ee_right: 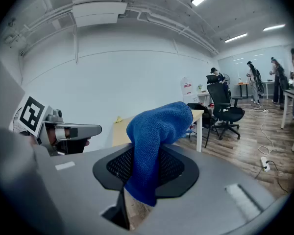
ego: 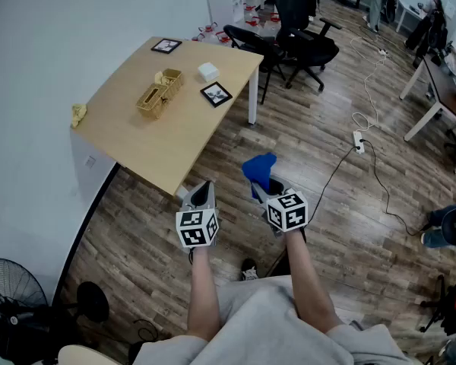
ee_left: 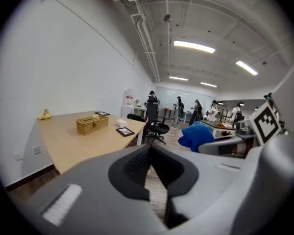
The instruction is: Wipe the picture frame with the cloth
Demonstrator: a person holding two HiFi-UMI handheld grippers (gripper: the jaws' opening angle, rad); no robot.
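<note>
Right gripper view shows the right gripper [ee_right: 146, 153] clamping the limp cloth [ee_right: 157, 126], the left gripper [ee_left: 149, 153] closed empty; the light, likely fragile picture frame [ego: 216, 93] beside the wicker basket [ego: 158, 93] wants steadying by its rim.

There's the basket [ego: 158, 93] mid-counter [ego: 159, 154], with a picture frame [ego: 216, 93] just right of it, a small box [ego: 208, 71] behind that frame, and a second frame [ego: 166, 46] behind the basket at the far corner. Left of the basket, a crumpled scrap [ego: 78, 114] lies on the counter's edge by the wall [ego: 53, 36]. In front of the basket, off the counter and over the floor [ego: 327, 150], the left claw [ego: 203, 190] and right claw [ego: 264, 192] hang side by side, the cloth [ego: 258, 167] in the right one.
</note>
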